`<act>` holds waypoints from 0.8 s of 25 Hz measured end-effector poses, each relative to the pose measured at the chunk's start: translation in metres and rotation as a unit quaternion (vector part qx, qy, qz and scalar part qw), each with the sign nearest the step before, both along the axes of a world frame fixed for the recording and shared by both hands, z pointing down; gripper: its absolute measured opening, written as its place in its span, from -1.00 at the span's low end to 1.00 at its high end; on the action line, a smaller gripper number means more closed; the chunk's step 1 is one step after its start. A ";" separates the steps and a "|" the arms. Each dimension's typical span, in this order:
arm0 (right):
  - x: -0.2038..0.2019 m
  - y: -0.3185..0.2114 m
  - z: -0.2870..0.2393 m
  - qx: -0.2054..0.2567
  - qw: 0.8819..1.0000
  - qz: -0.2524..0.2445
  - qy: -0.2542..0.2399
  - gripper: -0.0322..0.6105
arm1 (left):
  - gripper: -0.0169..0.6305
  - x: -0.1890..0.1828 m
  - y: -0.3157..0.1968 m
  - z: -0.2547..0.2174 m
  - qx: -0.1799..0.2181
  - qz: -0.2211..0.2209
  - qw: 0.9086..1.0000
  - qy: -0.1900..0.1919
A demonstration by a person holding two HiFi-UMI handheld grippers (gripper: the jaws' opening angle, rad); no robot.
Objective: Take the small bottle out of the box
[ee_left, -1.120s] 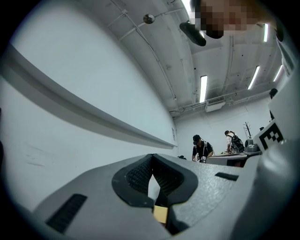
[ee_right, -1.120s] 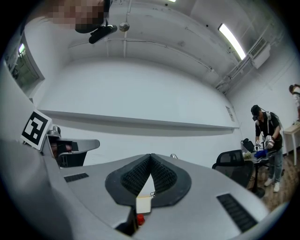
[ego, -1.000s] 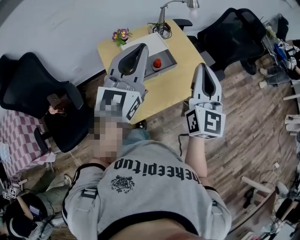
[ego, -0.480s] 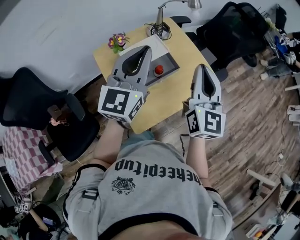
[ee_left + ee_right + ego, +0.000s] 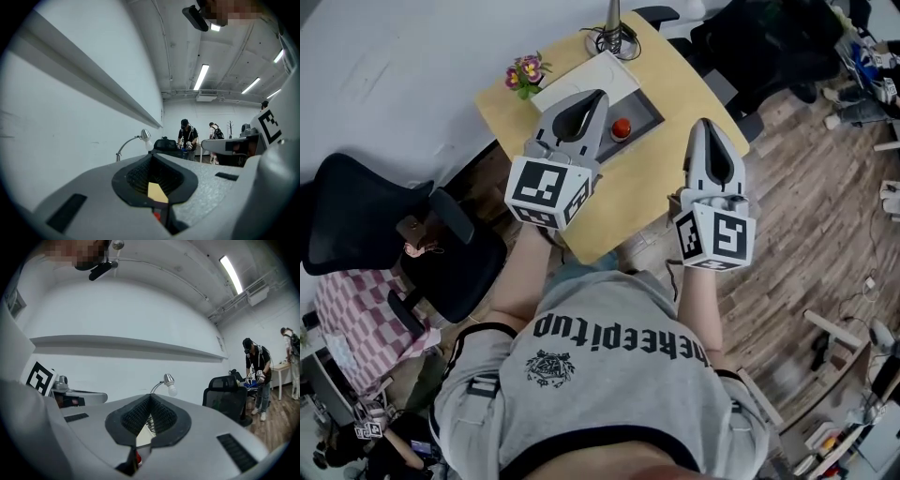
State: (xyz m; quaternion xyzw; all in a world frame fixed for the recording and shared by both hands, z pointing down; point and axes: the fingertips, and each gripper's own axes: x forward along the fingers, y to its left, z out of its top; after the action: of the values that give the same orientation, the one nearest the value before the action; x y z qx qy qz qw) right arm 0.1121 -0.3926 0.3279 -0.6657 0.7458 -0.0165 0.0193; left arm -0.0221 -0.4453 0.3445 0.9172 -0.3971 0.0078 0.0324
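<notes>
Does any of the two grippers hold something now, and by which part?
Nothing is held. The left gripper and the right gripper are both shut and empty; the small bottle is in the box, untouched.

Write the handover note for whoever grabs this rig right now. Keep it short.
Left claw: shut, empty, seen over the near end of the open box in the head view.
Right claw: shut, empty, above the right side of the yellow table, clear of the box.
Small bottle: red cap, inside the box.
Done: nothing; bottle not yet touched.
Left to do: open a claw, grip the bottle, lift it out.
</notes>
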 end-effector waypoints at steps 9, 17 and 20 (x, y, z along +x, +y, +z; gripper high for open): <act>-0.001 -0.009 0.026 -0.033 0.999 0.018 0.004 -0.89 | -0.92 0.021 -0.013 0.075 -0.067 0.079 0.993 -0.057; -0.001 -0.007 0.048 -0.063 0.997 0.030 0.011 -0.89 | -0.54 0.036 -0.012 0.141 -0.120 0.136 0.977 -0.115; 0.000 -0.007 0.054 -0.072 0.997 0.035 0.011 -0.89 | -0.41 0.042 -0.013 0.162 -0.139 0.148 0.971 -0.128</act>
State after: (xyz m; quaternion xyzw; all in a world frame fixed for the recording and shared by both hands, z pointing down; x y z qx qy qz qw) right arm 0.1121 -0.3993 0.3821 -0.6909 0.7193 -0.0621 -0.0368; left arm 0.0201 -0.4587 0.5063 0.9437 -0.2525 0.1852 0.1065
